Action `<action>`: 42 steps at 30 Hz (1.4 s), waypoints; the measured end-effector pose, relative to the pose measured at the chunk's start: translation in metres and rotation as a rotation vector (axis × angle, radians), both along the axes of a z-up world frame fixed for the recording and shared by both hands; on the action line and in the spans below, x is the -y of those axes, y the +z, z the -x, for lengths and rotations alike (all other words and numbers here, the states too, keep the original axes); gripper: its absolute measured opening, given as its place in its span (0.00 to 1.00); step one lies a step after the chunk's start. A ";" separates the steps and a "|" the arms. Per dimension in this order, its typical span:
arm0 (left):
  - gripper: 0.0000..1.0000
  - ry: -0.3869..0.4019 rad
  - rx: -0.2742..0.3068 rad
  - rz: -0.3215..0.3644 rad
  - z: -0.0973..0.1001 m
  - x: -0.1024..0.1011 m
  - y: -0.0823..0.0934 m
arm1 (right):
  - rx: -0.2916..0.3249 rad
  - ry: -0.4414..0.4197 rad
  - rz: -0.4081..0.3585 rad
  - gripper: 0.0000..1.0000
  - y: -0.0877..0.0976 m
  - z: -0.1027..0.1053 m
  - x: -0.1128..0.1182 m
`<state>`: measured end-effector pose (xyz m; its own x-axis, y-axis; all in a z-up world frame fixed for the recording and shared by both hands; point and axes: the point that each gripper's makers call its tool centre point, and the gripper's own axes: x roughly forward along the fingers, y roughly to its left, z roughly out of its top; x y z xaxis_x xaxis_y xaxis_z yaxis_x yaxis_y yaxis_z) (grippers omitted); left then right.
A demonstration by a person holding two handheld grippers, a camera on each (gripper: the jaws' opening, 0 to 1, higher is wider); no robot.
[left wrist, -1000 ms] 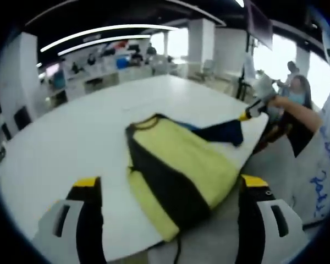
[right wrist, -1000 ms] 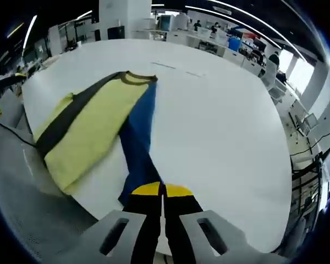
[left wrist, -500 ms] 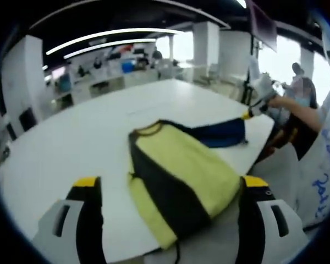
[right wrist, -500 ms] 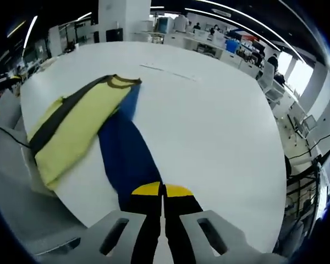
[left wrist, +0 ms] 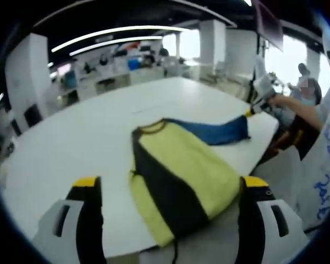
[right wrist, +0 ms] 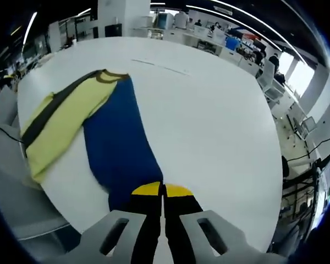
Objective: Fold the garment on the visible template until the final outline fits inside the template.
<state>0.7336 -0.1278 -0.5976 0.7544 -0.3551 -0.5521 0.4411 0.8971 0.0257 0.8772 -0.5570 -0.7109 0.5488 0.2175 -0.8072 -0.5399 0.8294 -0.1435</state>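
**Yellow and blue garment stretched between two grippers**

Yellow, black and blue cloth lies on a white desk (left wrist: pixel 71 137). In the left gripper view, the left hand-held gripper (left wrist: pixel 170 192) has its jaws spread wide, one at each side of the garment's (left wrist: pixel 181 176) near end, and neither jaw touches the cloth. The garment sits just ahead of and between those jaws: a yellow panel with a broad black stripe down its left part, its lower edge hanging over the near edge of the desk. A thin dark cord hangs below that edge. From the collar a blue part runs off to the right, toward the far corner of the desk, where the right hand-held gripper (left wrist: pixel 252 111) meets its end; a person's hand (left wrist: pixel 278 102) holds that tool.

In the right gripper view, the yellow and black panel lies far to the left, ahead of the tool. The blue part (right wrist: pixel 118 151) spreads flat from the collar straight back to the right hand-held gripper's yellow tips, whose jaws are pressed together on the blue hem. To the right, the desk runs bare toward a row of workstations (right wrist: pixel 209 44) beyond it.
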 end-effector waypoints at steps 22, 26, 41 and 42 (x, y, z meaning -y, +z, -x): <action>0.99 0.020 -0.030 -0.035 0.001 0.002 0.000 | -0.051 -0.022 0.042 0.01 -0.038 -0.027 0.045; 0.99 0.020 -0.030 -0.037 0.001 0.002 0.002 | -0.058 -0.030 0.043 0.01 -0.046 -0.029 0.046; 0.98 0.041 -0.036 -0.061 0.001 -0.006 0.005 | -0.052 -0.059 0.069 0.01 -0.057 -0.040 0.059; 0.98 0.042 -0.035 -0.060 0.001 -0.006 0.005 | -0.044 -0.062 0.073 0.01 -0.056 -0.044 0.060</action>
<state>0.7326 -0.1217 -0.5925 0.7478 -0.2893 -0.5976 0.4047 0.9122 0.0648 0.9214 -0.6169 -0.7669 0.5229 0.1240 -0.8433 -0.4951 0.8495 -0.1821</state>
